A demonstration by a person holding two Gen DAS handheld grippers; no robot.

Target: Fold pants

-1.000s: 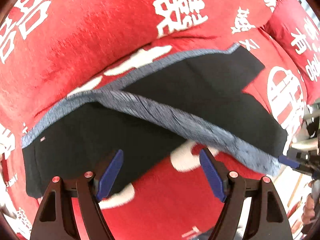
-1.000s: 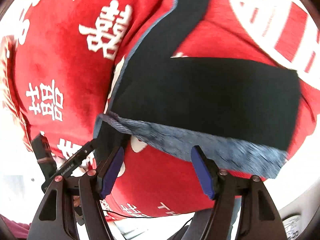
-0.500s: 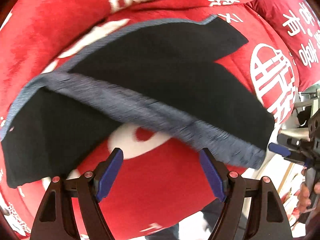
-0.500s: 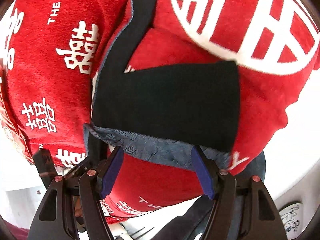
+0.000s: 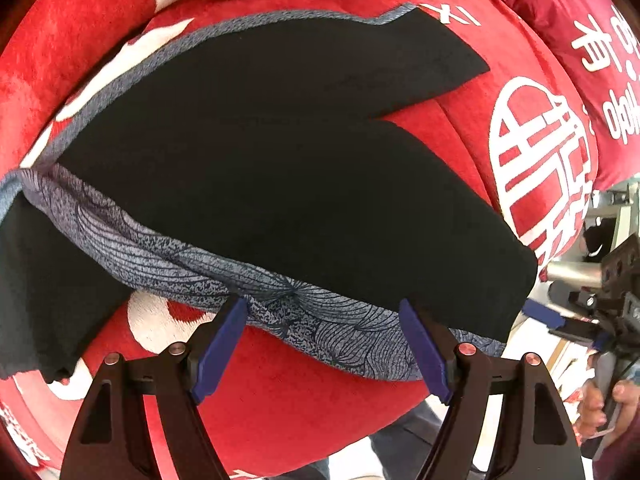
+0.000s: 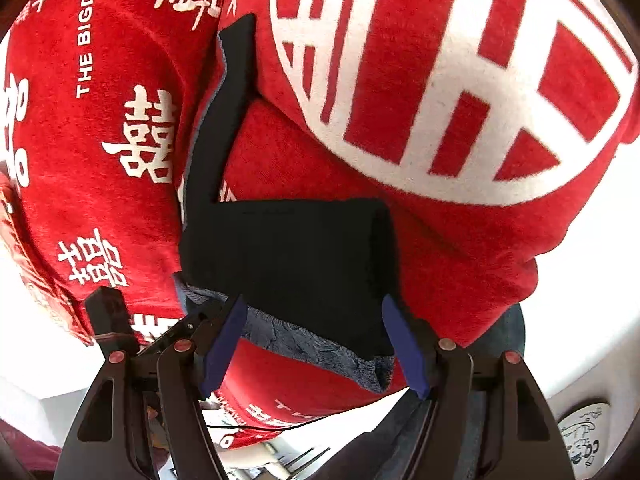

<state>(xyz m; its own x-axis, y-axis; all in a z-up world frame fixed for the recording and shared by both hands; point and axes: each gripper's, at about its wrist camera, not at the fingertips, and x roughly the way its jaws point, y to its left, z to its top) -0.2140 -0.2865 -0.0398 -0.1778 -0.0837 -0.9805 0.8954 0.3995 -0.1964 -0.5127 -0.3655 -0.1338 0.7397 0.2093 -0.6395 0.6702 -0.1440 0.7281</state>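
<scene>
Black pants (image 5: 280, 180) with a blue-grey patterned side stripe (image 5: 180, 256) lie spread on a red bedspread (image 5: 304, 412) printed with white characters. My left gripper (image 5: 322, 344) hovers open just above the near edge, and the stripe runs across between its blue pads. In the right wrist view the same pants (image 6: 288, 264) end in a leg hem, and my right gripper (image 6: 314, 344) stands open over the stripe (image 6: 320, 348) at that hem. Neither pair of pads presses the cloth. Each gripper shows in the other's view: the right gripper (image 5: 560, 320) and the left gripper (image 6: 108, 320).
A dark red pillow (image 5: 600, 60) lies at the far right of the bed. The bed's near edge drops to a pale floor (image 6: 580, 280). A person's hand (image 5: 612, 404) holds the right gripper's handle, and a jeans leg (image 6: 508, 332) stands close to the edge.
Both grippers have sunk and moved toward the near striped edge of the pants, which now fills more of each view. The jaws stay equally wide.
</scene>
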